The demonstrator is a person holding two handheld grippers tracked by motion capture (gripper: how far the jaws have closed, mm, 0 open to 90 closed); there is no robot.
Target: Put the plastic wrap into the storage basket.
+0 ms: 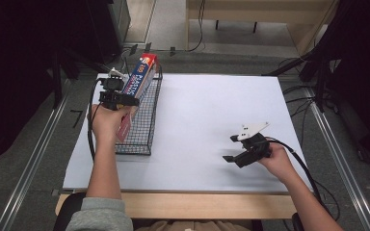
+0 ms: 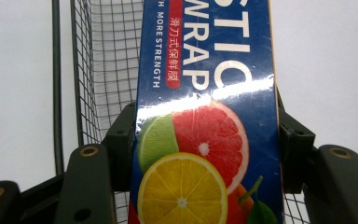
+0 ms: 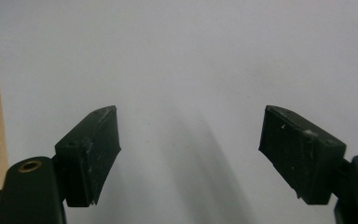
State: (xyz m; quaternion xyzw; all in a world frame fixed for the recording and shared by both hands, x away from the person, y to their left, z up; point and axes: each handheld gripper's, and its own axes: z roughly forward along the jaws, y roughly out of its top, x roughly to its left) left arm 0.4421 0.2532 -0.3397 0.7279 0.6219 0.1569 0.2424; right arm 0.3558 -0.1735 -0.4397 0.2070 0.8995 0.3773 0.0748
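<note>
Left gripper view reads part of the print on the plastic wrap box (image 2: 205, 116): white letters "STIC" and "WRAP", a smaller line ending "H MORE STRENGTH", and Chinese characters on a red strip. The start of each word is cut off by the top edge. Below the lettering are pictures of a lime, a grapefruit half and a lemon slice. The left claw (image 2: 205, 149) is clamped on this box, one black jaw pressed to each long side.

In the high view the box (image 1: 138, 84) lies along the top of the black wire basket (image 1: 147, 122), which stands at the left side of the white table (image 1: 207, 110). The box's long axis runs away from the person, its red far end tilted upward. The near end is hidden behind the left hand (image 1: 108, 120) and the left claw (image 1: 120, 99), so the lettering there is too small to read beyond blue and red colour.

The right claw (image 1: 232, 148), held by the right hand (image 1: 274, 159), hovers over bare table at the right, pointing left. In the right gripper view its jaws stand wide apart with nothing between them (image 3: 189, 154).
</note>
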